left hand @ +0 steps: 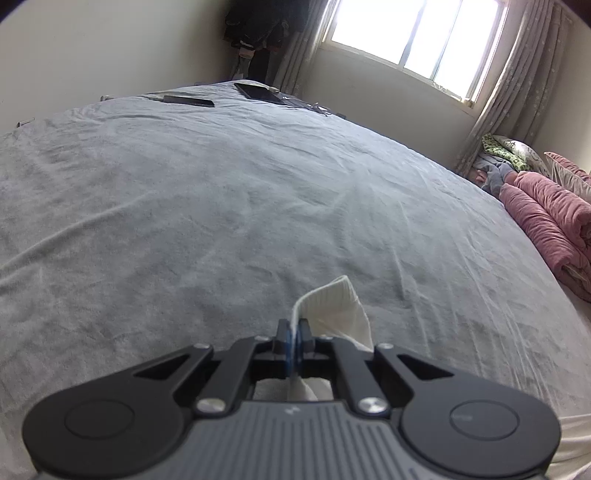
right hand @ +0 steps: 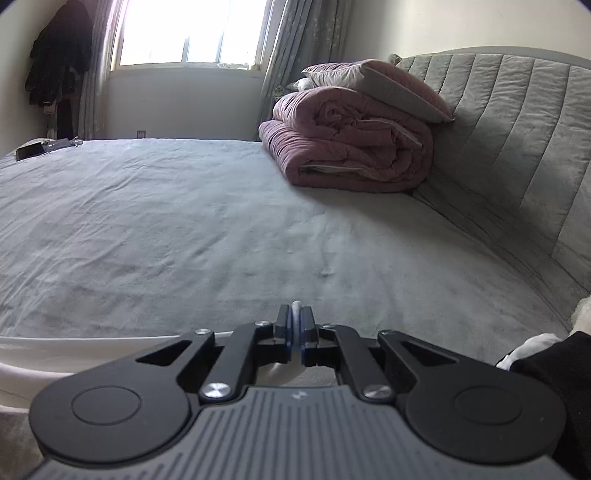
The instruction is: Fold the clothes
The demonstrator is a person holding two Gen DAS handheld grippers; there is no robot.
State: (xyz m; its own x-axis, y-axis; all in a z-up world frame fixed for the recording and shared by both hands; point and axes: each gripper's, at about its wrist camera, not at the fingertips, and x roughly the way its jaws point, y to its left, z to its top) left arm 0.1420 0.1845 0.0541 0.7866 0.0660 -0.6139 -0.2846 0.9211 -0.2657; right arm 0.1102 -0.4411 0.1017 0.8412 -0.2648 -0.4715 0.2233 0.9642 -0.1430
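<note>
The left tongs [left hand: 294, 334] are closed tight on a corner of a white ribbed garment [left hand: 332, 308], which sticks up past the blue pads. The right tongs [right hand: 295, 325] are likewise clamped on a thin white fabric edge [right hand: 296, 305]; more white cloth [right hand: 74, 350] trails off to the left over the grey bed sheet [right hand: 184, 221]. One folded pink quilt [right hand: 351, 147] with one pillow [right hand: 380, 86] on top sits against the padded headboard [right hand: 517, 147]. Two dark flat devices [left hand: 188, 100] lie at the bed's far edge. Dark clothes [right hand: 59, 55] hang beside the one window [right hand: 192, 29].
</note>
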